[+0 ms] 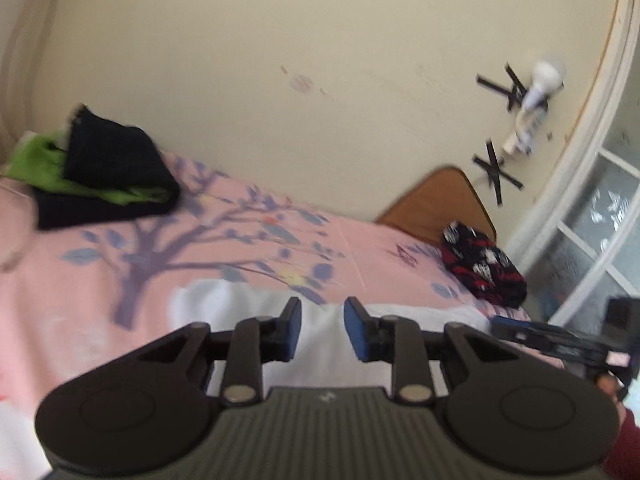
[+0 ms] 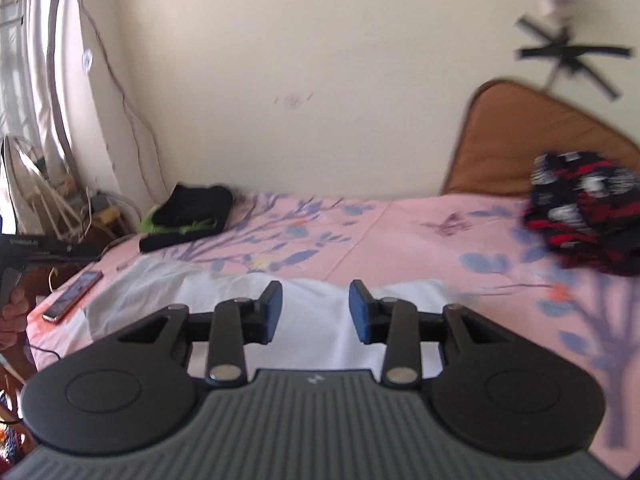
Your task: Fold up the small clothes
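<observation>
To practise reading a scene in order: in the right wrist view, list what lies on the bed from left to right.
phone → black and green folded pile → white garment → red, black and white patterned garment

No text, label or number is legible. A small pale mark sits on each gripper body, unreadable.

The left gripper hangs above a white garment spread on the bed, its blue-padded fingers parted and empty. A stack of black and green clothes lies at far left. A red, black and white bundle sits at right by the headboard. The right gripper enters at the right edge.
</observation>
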Tool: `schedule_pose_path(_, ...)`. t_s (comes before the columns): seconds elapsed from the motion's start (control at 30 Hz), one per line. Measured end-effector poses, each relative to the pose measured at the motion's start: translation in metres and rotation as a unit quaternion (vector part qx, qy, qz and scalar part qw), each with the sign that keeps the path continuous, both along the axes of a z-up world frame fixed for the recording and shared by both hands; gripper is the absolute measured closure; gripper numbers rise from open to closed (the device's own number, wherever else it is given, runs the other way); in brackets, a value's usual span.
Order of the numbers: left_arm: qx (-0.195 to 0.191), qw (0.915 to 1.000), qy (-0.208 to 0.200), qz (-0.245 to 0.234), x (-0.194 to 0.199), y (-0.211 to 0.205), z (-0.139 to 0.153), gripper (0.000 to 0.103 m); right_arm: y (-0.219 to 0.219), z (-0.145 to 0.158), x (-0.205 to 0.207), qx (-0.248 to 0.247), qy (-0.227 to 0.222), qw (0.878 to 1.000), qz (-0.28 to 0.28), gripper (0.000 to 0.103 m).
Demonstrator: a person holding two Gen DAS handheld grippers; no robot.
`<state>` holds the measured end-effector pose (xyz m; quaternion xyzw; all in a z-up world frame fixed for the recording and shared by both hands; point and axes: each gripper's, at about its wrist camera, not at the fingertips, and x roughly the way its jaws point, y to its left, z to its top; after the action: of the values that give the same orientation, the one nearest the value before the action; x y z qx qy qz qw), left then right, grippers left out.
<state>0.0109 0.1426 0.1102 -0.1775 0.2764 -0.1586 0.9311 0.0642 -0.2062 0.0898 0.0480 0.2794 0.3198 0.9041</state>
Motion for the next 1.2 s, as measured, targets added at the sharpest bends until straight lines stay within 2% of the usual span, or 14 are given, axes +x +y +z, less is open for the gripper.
schedule_pose_path(0.07,0.011,0.9996,0.026,-0.007,0.025,-0.012,-0.017,0.078,0.013,-0.013,0.026,-0.005,0.035,0.999,-0.001,0.065)
schedule_pose_path(0.1,0.031,0.9985,0.044,0.008,0.038,-0.016,-0.029,0.078,0.016,-0.020,0.038,-0.015,0.046,0.999,-0.013,0.067)
schedule_pose_path(0.13,0.050,0.9968,0.060,0.019,0.049,-0.018,-0.041,0.086,0.015,-0.027,0.048,-0.027,0.060,0.997,-0.037,0.067)
schedule_pose_path(0.17,0.066,0.9949,0.072,0.023,0.058,-0.018,-0.053,0.089,0.012,-0.035,0.061,-0.033,0.075,0.995,-0.065,0.070)
schedule_pose_path(0.2,0.074,0.9944,0.072,0.025,0.062,-0.016,-0.061,0.097,0.006,-0.043,0.070,-0.031,0.082,0.993,-0.084,0.087)
schedule_pose_path(0.23,0.066,0.9955,0.062,0.027,0.062,-0.015,-0.064,0.097,-0.002,-0.049,0.074,-0.020,0.082,0.991,-0.102,0.090)
schedule_pose_path(0.27,0.061,0.9957,0.064,0.029,0.062,-0.012,-0.064,0.097,-0.011,-0.053,0.077,-0.006,0.088,0.989,-0.119,0.103)
schedule_pose_path(0.37,0.081,0.9947,0.052,0.037,0.057,-0.017,-0.064,0.097,-0.024,-0.064,0.070,0.044,0.088,0.987,-0.127,0.103)
schedule_pose_path(0.5,0.102,0.9930,0.027,0.053,0.050,-0.027,-0.067,0.097,-0.018,-0.063,0.055,0.030,0.053,0.989,-0.131,0.102)
schedule_pose_path(0.6,0.129,0.9896,0.000,0.064,0.043,-0.035,-0.071,0.097,-0.016,-0.062,0.056,0.022,0.045,0.990,-0.132,0.102)
schedule_pose_path(0.7,0.152,0.9859,-0.007,0.069,0.040,-0.042,-0.071,0.097,-0.017,-0.062,0.059,0.023,0.044,0.990,-0.131,0.101)
schedule_pose_path(1.07,0.144,0.9871,-0.011,0.068,0.038,-0.040,-0.072,0.097,-0.013,-0.059,0.039,0.023,0.022,0.989,-0.143,0.095)
schedule_pose_path(1.13,0.143,0.9874,-0.011,0.068,0.039,-0.039,-0.072,0.097,-0.016,-0.059,0.034,0.031,0.019,0.989,-0.144,0.092)
schedule_pose_path(1.2,0.142,0.9874,-0.011,0.068,0.038,-0.039,-0.072,0.097,-0.017,-0.058,0.027,0.039,0.011,0.989,-0.143,0.082)
